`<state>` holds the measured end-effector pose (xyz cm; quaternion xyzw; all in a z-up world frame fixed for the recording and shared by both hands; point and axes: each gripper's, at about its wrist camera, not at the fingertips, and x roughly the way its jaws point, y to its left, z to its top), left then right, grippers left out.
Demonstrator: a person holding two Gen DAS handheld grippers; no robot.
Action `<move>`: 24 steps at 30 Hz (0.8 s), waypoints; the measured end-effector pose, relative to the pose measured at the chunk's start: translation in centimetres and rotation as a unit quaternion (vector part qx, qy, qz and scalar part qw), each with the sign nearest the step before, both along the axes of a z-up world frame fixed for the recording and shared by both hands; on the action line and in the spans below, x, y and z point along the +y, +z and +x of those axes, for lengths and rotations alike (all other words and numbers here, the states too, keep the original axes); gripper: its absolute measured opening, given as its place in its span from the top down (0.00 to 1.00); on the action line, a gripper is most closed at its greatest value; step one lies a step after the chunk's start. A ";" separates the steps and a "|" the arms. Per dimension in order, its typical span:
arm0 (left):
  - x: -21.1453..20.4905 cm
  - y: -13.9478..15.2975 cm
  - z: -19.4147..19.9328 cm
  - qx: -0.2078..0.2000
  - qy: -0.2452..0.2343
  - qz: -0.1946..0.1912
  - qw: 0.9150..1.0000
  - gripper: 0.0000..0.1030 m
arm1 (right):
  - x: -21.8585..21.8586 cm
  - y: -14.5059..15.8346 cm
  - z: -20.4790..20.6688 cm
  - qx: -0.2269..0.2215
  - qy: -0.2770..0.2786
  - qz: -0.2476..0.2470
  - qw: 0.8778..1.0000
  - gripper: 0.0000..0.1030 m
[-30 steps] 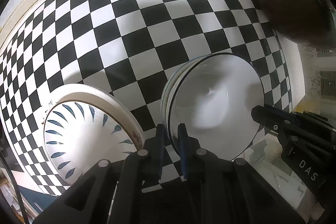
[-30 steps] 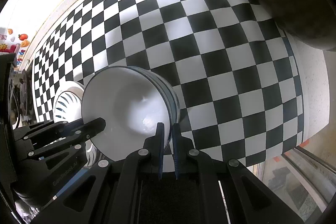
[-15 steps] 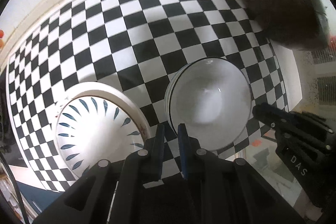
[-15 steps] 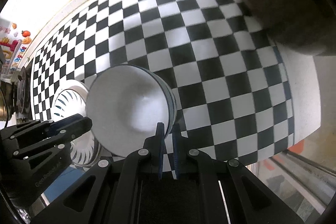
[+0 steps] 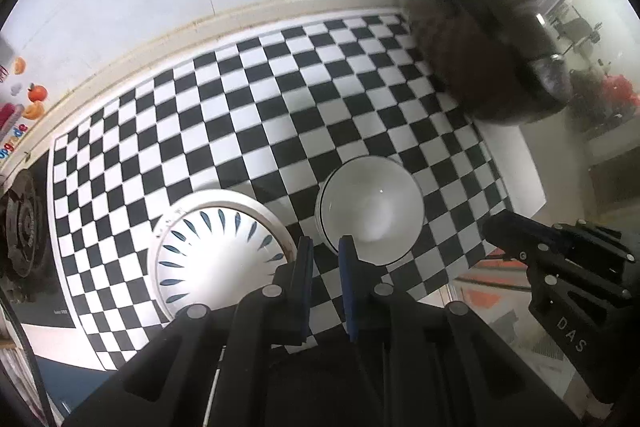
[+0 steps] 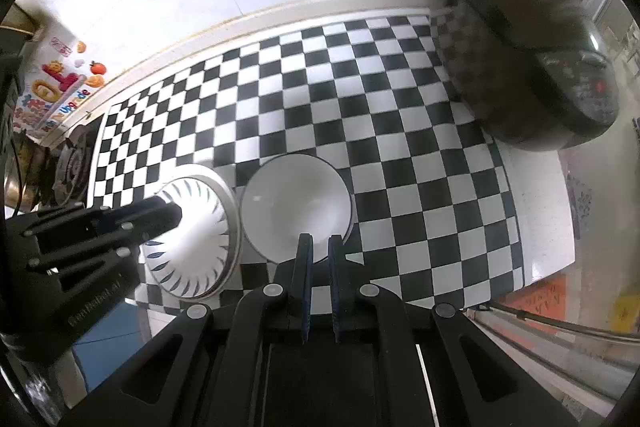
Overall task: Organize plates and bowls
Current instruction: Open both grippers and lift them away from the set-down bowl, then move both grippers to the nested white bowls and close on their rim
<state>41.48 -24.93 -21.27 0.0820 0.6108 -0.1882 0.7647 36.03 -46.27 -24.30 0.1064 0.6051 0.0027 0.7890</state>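
Both grippers, left gripper [image 5: 325, 247] and right gripper [image 6: 318, 245], hover above bowl [image 6: 296, 205].

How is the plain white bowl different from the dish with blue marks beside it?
The bowl is plain white inside; the dish has blue leaf-shaped marks in a ring. The bowl looks narrower and deeper; the dish is wider. Both stand upright, side by side, on the checkered cloth.

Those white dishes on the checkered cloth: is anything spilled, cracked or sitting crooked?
Nothing stands out. The plain white bowls sit nested and upright on the black-and-white checkered cloth, beside the white plate with blue leaf marks. No spills or cracks show.
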 end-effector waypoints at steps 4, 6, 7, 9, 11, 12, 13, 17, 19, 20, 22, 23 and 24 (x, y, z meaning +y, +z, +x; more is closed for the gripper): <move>0.4 1.7 -0.5 -0.008 -0.002 -0.007 1.000 0.87 | 0.5 2.4 -0.9 -0.018 0.001 -0.001 1.000 0.91; 0.6 2.5 -0.9 -0.012 -0.002 -0.012 1.000 0.87 | 0.7 3.1 -1.1 -0.025 0.000 -0.001 1.000 0.90; 0.7 2.9 -1.1 -0.015 -0.002 -0.013 1.000 0.87 | 0.8 3.7 -1.2 -0.029 0.000 -0.001 1.000 0.90; 0.9 3.6 -1.3 -0.021 0.001 -0.022 1.000 0.87 | 0.8 4.2 -1.3 -0.032 -0.002 -0.003 0.999 0.90; 1.1 4.0 -1.5 -0.024 0.005 -0.030 0.999 0.80 | 0.7 4.8 -1.4 -0.036 -0.005 -0.002 0.999 0.87; 1.2 4.1 -1.4 -0.026 0.008 -0.033 0.999 0.77 | 0.6 4.9 -1.4 -0.037 -0.007 -0.001 0.999 0.76; 1.3 4.1 -1.4 -0.025 0.011 -0.036 0.999 0.75 | 0.5 5.1 -1.4 -0.036 -0.009 0.000 0.999 0.67; 1.6 3.2 -0.6 -0.009 0.019 -0.039 0.999 0.72 | -0.2 5.0 -1.3 -0.036 -0.021 0.013 0.999 0.31; 2.0 2.2 0.1 0.004 0.028 -0.043 0.999 0.72 | -0.6 4.5 -1.0 -0.035 -0.027 0.016 0.999 0.28; 2.1 1.7 0.4 0.009 0.030 -0.042 0.999 0.72 | -0.8 4.2 -0.9 -0.033 -0.029 0.018 0.999 0.23; 2.2 0.3 1.3 0.023 0.036 -0.044 0.998 0.72 | -1.3 3.2 -0.4 -0.028 -0.033 0.021 0.999 0.21; 2.2 -0.7 1.9 0.036 0.037 -0.043 0.998 0.72 | -1.7 2.4 0.0 -0.025 -0.034 0.024 0.999 0.19; 2.2 -1.5 2.4 0.052 0.039 -0.047 0.997 0.72 | -1.9 1.9 0.3 -0.022 -0.035 0.022 0.999 0.18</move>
